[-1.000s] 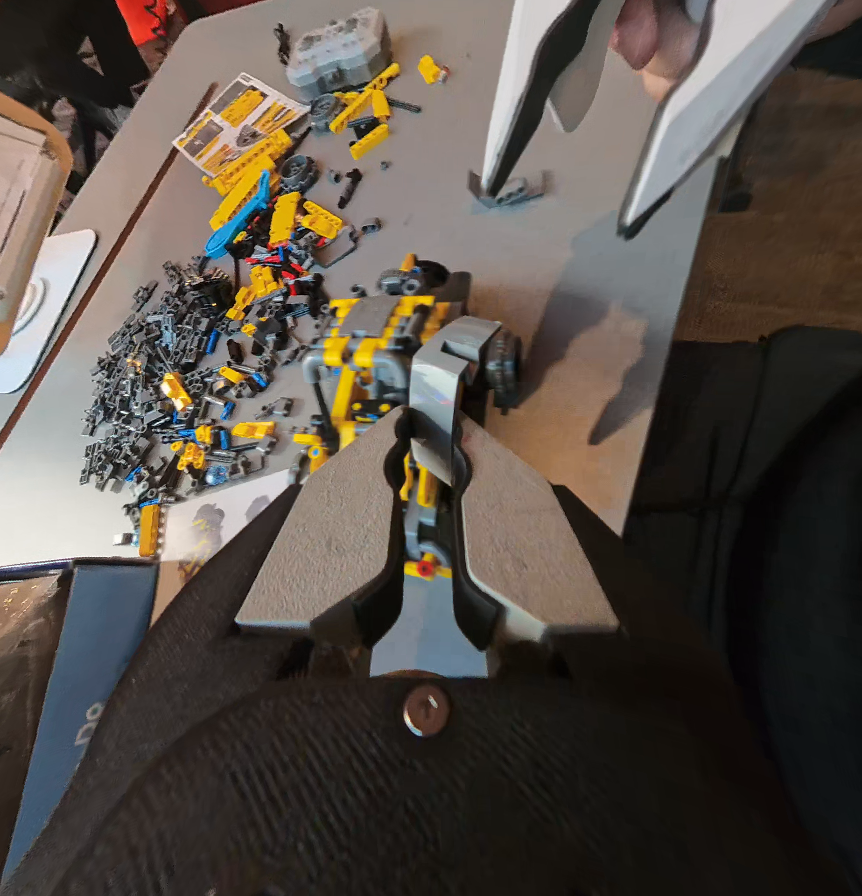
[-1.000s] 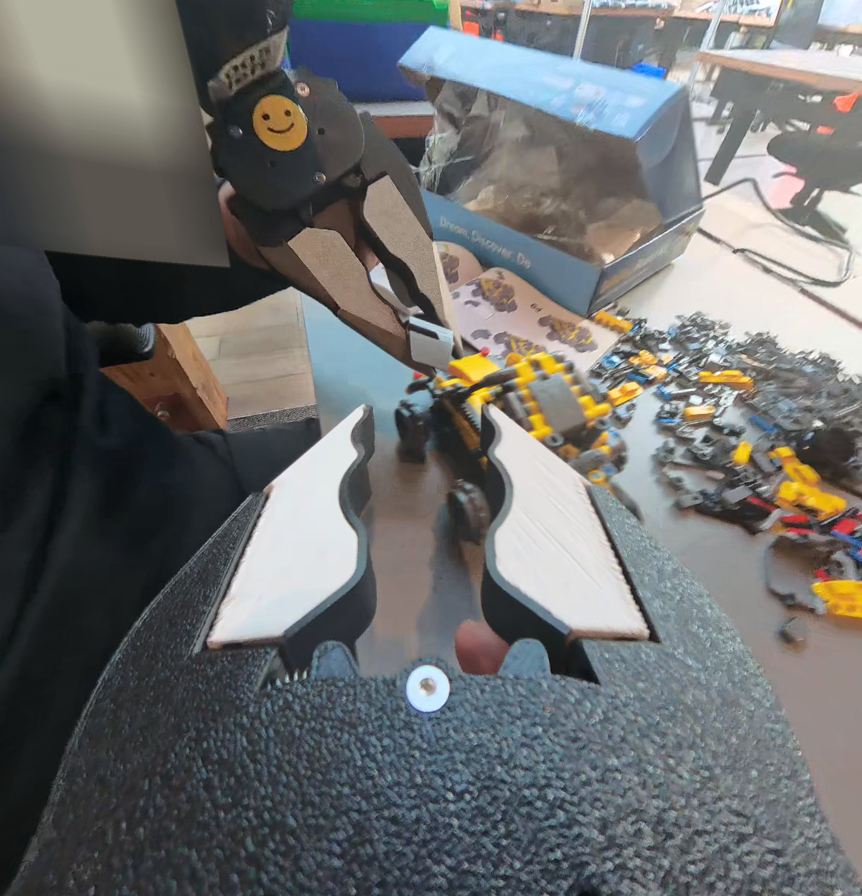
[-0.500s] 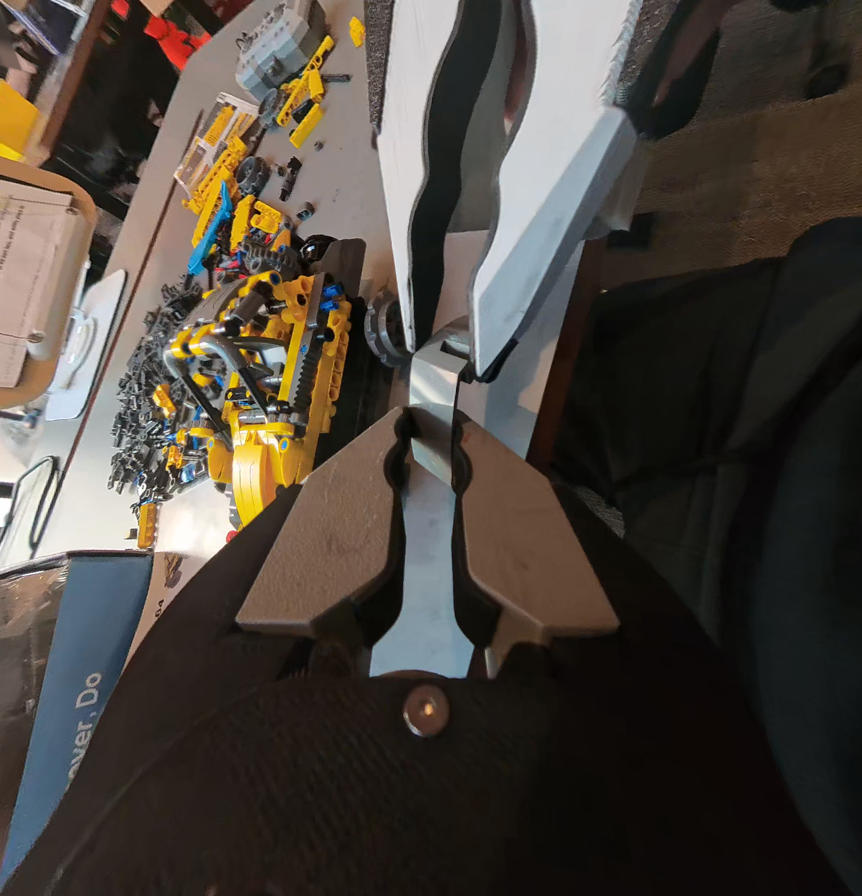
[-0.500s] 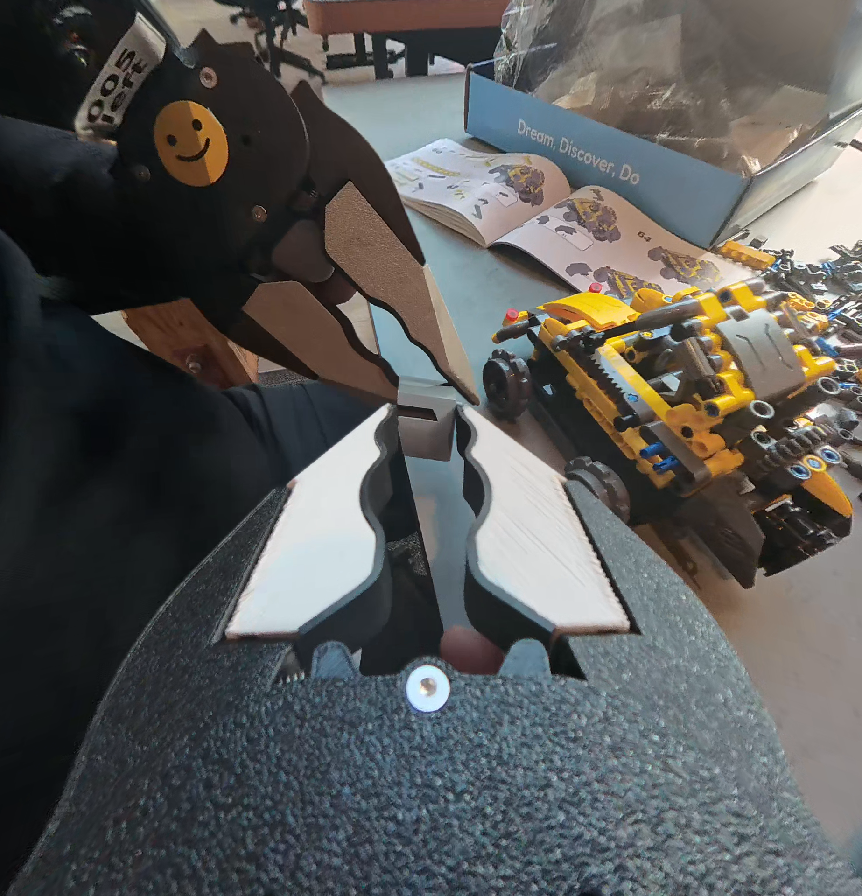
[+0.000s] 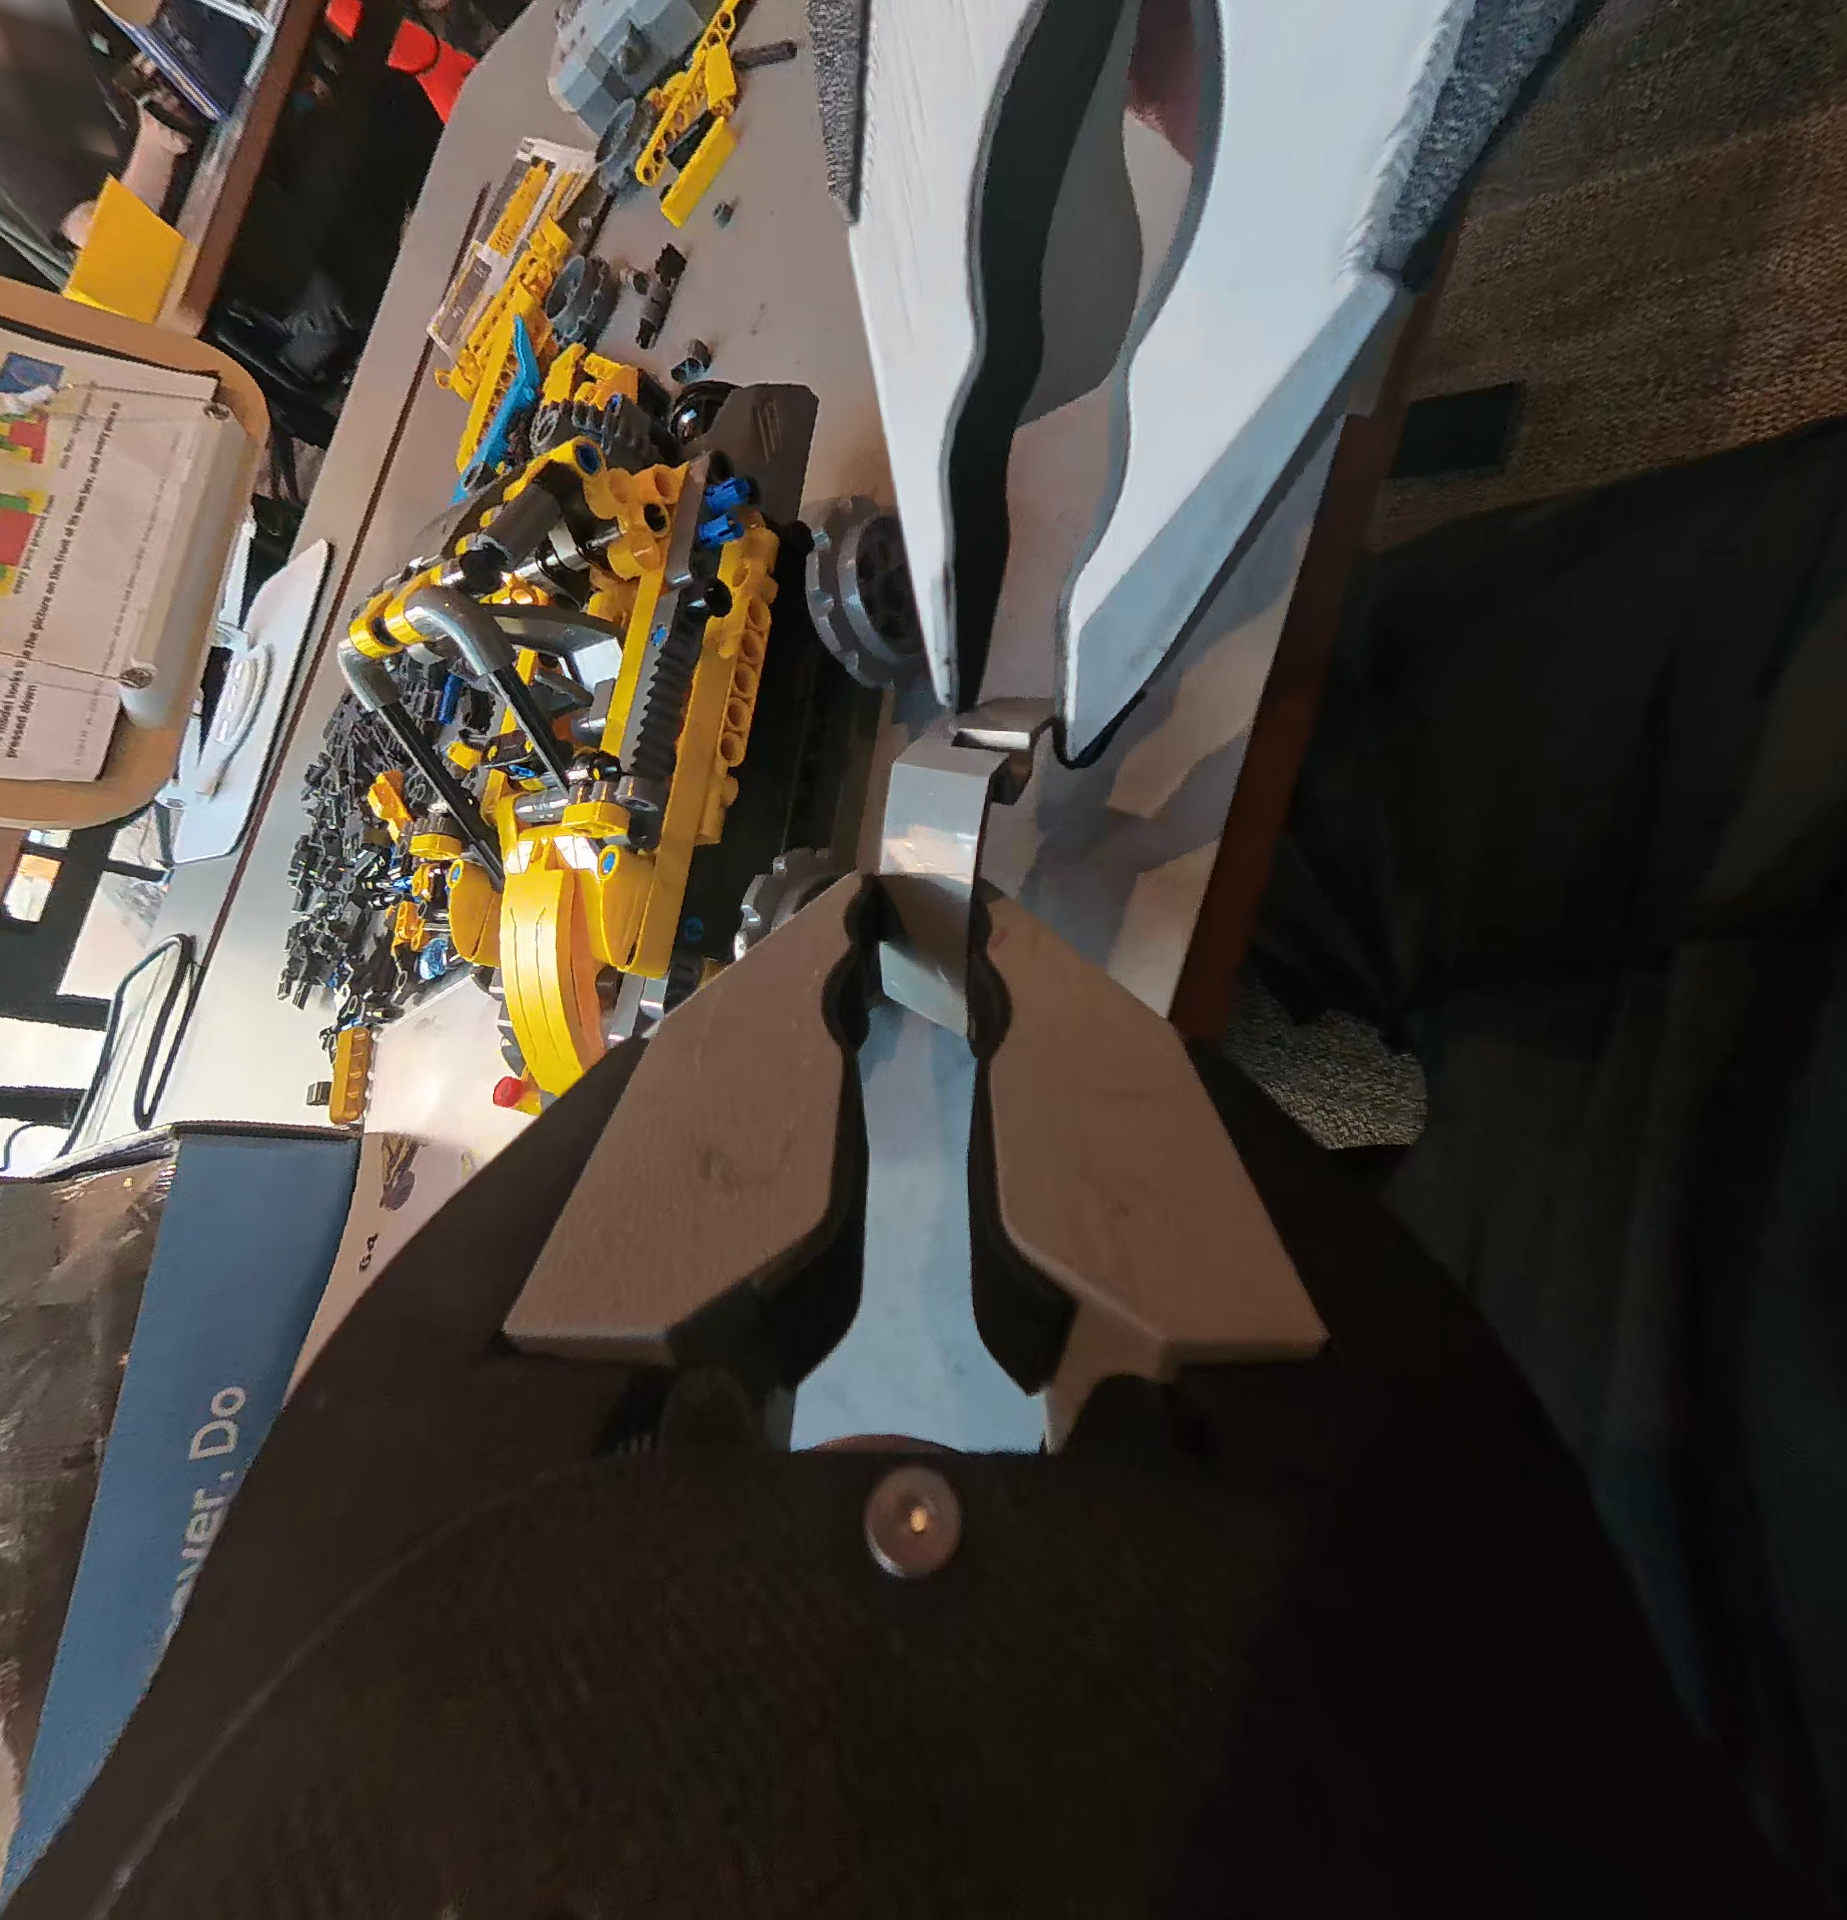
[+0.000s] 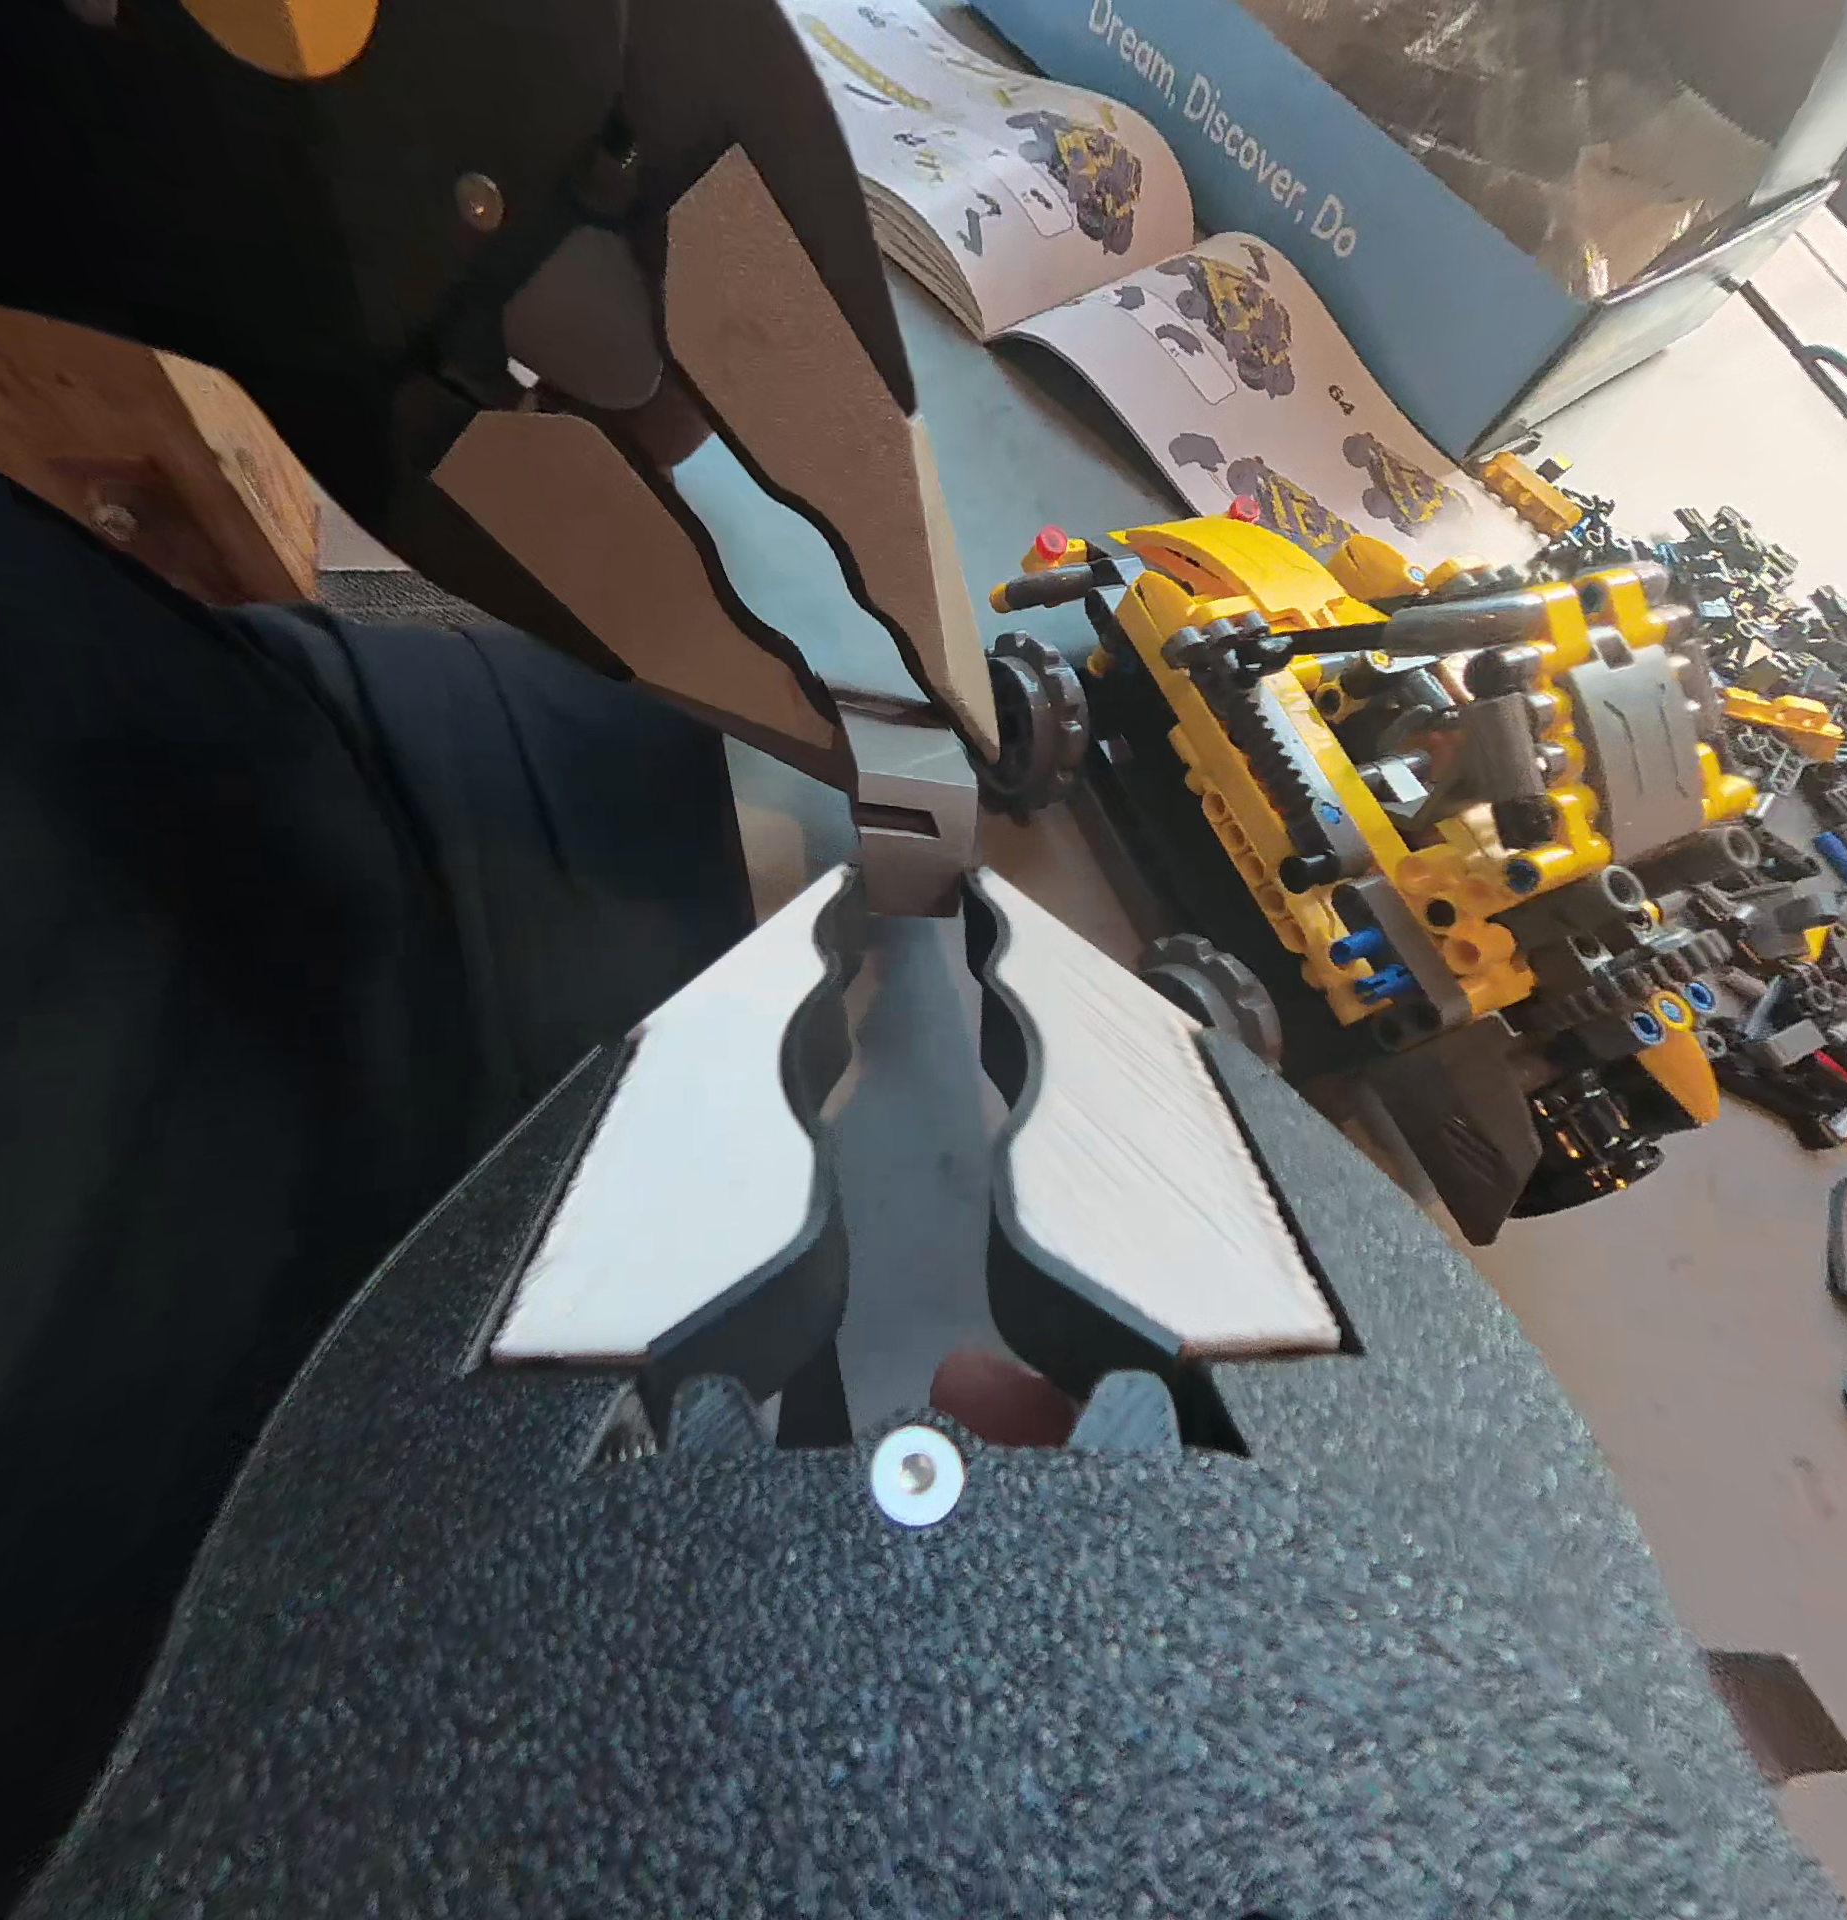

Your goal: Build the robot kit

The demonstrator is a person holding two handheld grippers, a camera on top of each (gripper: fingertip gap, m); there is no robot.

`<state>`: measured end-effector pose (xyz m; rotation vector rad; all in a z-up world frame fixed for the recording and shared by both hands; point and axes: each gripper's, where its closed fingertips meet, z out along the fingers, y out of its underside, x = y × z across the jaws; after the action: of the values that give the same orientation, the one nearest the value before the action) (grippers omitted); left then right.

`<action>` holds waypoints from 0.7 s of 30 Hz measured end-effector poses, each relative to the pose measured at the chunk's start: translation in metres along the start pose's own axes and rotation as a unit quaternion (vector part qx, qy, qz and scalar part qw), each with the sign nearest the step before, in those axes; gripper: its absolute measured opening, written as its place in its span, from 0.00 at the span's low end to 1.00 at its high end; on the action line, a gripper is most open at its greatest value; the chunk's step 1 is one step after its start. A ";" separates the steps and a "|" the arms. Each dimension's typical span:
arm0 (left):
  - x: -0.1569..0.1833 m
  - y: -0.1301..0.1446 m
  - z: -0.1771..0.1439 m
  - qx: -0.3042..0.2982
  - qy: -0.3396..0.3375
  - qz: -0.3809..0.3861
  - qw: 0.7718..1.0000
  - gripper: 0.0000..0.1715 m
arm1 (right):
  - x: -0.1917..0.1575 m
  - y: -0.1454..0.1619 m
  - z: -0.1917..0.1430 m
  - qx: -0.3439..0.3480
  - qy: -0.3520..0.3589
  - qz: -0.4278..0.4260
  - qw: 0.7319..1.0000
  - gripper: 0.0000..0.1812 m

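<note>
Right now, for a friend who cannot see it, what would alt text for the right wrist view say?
Two grippers meet on one small grey angled piece: the right gripper grips its near end, the left gripper its far end. Beside them on the table stand a yellow toy vehicle, loose parts and an open instruction booklet.

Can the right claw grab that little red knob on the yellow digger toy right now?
Probably not yet. The right claw is already shut on the grey piece that the left claw also pinches. The red knob sits in the open on the yellow digger, off to the side.
</note>
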<state>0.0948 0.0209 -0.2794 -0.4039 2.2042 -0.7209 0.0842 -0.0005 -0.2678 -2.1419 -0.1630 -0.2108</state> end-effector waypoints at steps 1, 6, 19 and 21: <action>0.000 0.000 0.001 0.002 0.002 -0.002 1.000 0.06 | 0.002 0.002 0.000 -0.007 0.009 -0.011 1.000 0.08; -0.005 -0.006 0.001 0.017 -0.013 0.004 1.000 0.06 | 0.006 0.001 -0.005 -0.010 0.072 -0.094 0.993 0.05; -0.003 -0.027 0.004 0.011 -0.073 0.105 0.992 0.06 | 0.012 -0.002 -0.016 -0.058 0.202 -0.235 0.949 0.05; -0.004 -0.034 -0.001 0.032 -0.090 0.116 0.989 0.06 | 0.016 -0.003 -0.021 -0.052 0.239 -0.263 0.933 0.04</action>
<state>0.0987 -0.0035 -0.2552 -0.1690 2.0097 -0.6028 0.0976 -0.0159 -0.2499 -2.0418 -0.4434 -1.0609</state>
